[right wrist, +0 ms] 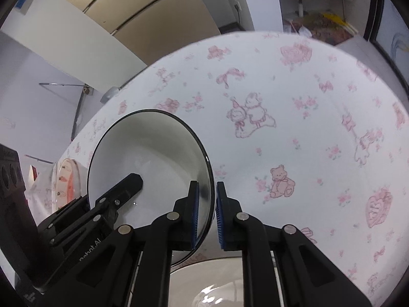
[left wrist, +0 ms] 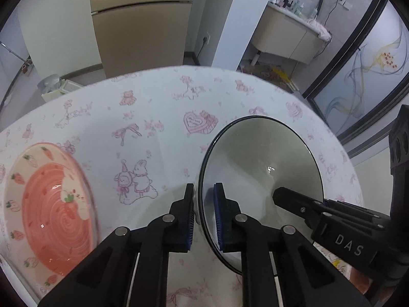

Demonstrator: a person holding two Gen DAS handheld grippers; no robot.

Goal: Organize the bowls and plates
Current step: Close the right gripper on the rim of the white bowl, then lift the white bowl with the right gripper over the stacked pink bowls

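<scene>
A white bowl (left wrist: 255,163) with a thin black rim is held between both grippers over the table. My left gripper (left wrist: 203,204) is shut on its left rim, one blue pad inside the bowl and one outside. In the right wrist view the same bowl (right wrist: 143,153) has my right gripper (right wrist: 207,204) shut on its right rim. Each view shows the other gripper's inner finger (left wrist: 288,199) (right wrist: 122,189) reaching into the bowl. A pink strawberry-patterned plate (left wrist: 51,204) lies on the cloth to the left, also in the right wrist view (right wrist: 66,179).
The table (left wrist: 153,107) wears a white cloth printed with pink bears and bows. Another pale dish (right wrist: 217,281) lies just under my right gripper. Beyond the far table edge stand a beige fridge (left wrist: 140,25) and a sink cabinet (left wrist: 286,35).
</scene>
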